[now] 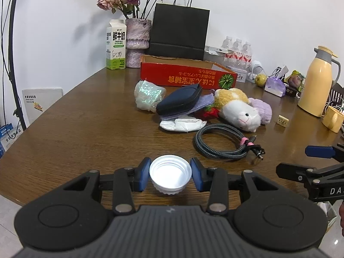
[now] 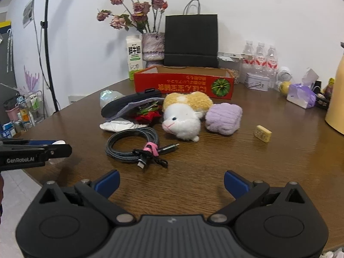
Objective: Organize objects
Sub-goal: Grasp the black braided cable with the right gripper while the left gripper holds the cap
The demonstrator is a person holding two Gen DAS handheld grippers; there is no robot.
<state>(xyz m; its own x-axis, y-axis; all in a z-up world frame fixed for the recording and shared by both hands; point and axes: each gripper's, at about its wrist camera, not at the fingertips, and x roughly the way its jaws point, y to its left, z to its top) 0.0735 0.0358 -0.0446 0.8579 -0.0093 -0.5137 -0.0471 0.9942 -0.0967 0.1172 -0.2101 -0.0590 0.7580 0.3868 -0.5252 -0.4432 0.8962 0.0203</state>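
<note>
My left gripper (image 1: 169, 173) is shut on a white screw cap (image 1: 170, 173), open side up, held just above the brown table's near edge. My right gripper (image 2: 172, 182) is open and empty over the table front; it shows at the right of the left wrist view (image 1: 301, 163). Ahead lie a coiled grey cable (image 2: 133, 144), a plush hamster (image 2: 185, 116), a purple plush (image 2: 223, 118), a dark pouch (image 2: 131, 105), a white packet (image 2: 118, 126) and a shiny wrapped bundle (image 1: 148, 96). An open red cardboard box (image 2: 182, 86) stands behind them.
A milk carton (image 1: 116, 45), flower vase (image 1: 137, 43) and black paper bag (image 1: 178, 32) stand at the back wall. Water bottles (image 2: 260, 58), a tin (image 2: 257, 81), a yellow jug (image 1: 318, 81), a yellow mug (image 1: 332, 118) and a small eraser-like block (image 2: 262, 133) sit on the right.
</note>
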